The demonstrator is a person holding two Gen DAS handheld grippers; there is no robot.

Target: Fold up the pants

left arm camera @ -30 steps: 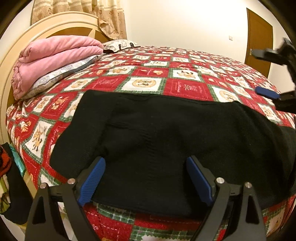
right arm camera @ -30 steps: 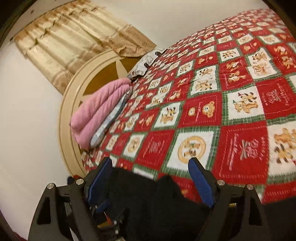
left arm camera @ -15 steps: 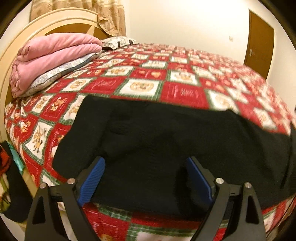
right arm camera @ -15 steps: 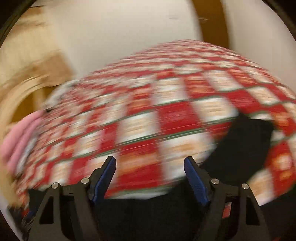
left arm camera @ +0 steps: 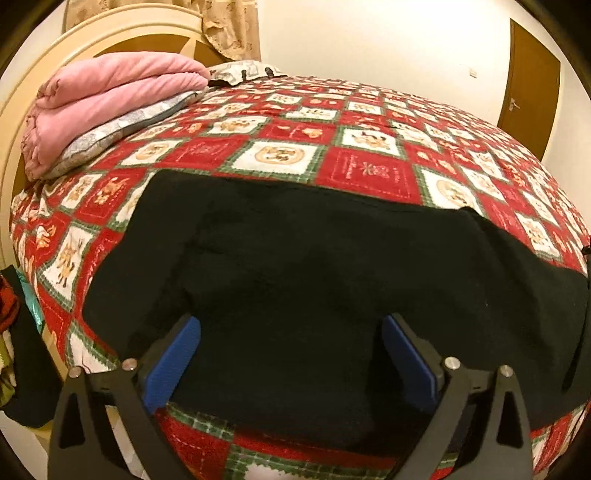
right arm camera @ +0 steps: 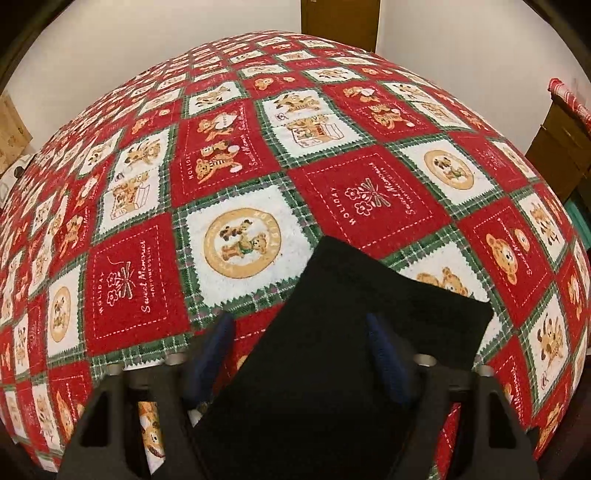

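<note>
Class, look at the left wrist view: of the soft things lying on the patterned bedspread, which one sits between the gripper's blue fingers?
The black pants, spread along the bed's near edge, lie between the open left gripper. The folded pink blanket and the pillow beneath it lie far off by the headboard.

A home bedroom, this one; the bed [left arm camera: 369, 173] fills both views, spread with a red, white and green patchwork quilt [right arm camera: 236, 192] of teddy bears and "Holiday" squares; at the bed's head rises a rounded cream headboard [left arm camera: 48, 62], a folded pink blanket [left arm camera: 107, 96] on a pillow [left arm camera: 122, 127] just before it; beige patterned curtains [left arm camera: 229, 29] hang above the headboard; a brown wooden door [left arm camera: 528, 85] stands beyond the bed's far side.
</note>
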